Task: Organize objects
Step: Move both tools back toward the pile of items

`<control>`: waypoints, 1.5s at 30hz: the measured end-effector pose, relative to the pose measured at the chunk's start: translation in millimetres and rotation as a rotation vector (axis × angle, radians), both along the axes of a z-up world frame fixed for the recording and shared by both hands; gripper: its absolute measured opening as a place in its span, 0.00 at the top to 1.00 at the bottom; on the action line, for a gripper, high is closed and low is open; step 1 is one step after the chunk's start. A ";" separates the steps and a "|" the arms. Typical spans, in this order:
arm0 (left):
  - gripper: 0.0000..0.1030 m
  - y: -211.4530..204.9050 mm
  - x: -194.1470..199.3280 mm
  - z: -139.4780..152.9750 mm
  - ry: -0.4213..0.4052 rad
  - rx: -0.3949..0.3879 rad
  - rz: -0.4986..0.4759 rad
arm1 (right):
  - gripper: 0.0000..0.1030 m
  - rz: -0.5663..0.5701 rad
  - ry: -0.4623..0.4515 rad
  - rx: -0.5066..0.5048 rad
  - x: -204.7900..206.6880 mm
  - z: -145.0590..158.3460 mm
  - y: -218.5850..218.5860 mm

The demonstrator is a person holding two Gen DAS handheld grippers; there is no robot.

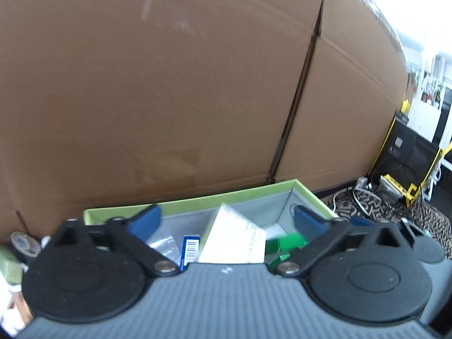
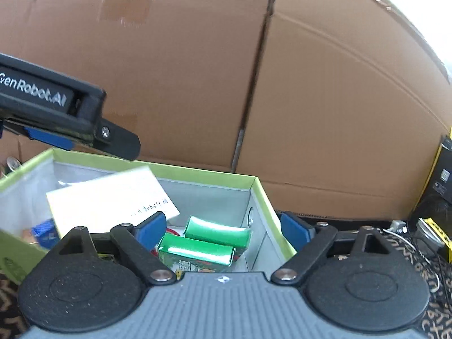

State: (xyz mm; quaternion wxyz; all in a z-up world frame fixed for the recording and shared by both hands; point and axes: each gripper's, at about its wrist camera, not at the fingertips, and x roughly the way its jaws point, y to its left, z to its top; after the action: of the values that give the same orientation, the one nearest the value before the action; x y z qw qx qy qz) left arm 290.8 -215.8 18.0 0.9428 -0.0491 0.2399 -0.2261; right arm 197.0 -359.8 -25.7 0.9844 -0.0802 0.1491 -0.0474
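Observation:
A green-rimmed storage box [image 1: 197, 199] with grey walls stands against cardboard. Inside it a white carton [image 1: 234, 240] leans tilted, with a blue barcoded pack [image 1: 190, 247] on its left and green cartons [image 1: 285, 243] on its right. My left gripper [image 1: 227, 220] hangs open over the box, its blue pads wide of the white carton. In the right wrist view the white carton [image 2: 113, 197] lies slanted below the left gripper [image 2: 121, 141]. My right gripper [image 2: 223, 227] is open above the green cartons [image 2: 206, 243]. One of its fingers is inside the box wall [image 2: 265, 206], the other outside.
Large cardboard boxes [image 1: 169, 84] form a wall right behind the storage box. A patterned cloth [image 1: 395, 209] with cables lies to the right, beside a black and yellow case [image 1: 406, 152]. A tape roll [image 1: 24, 243] sits at the left.

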 end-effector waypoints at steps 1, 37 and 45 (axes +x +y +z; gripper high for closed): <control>0.00 2.0 -5.9 2.4 -0.009 -0.003 0.001 | 0.09 0.002 -0.008 0.012 -9.6 2.0 0.9; 0.00 236.4 -186.6 -59.0 0.176 -0.046 0.337 | 0.06 0.296 0.169 0.205 -118.3 -40.1 149.3; 0.00 255.9 -157.9 -55.2 0.146 -0.003 0.348 | 0.06 0.343 0.199 0.169 -112.1 -43.3 180.6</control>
State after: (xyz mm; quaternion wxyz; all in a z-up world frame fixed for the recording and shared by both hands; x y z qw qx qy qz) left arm 132.8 40.1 -37.2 0.9478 -0.1075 0.2950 -0.0560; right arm 84.9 -179.2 -69.0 0.9617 -0.0260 0.2333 0.1416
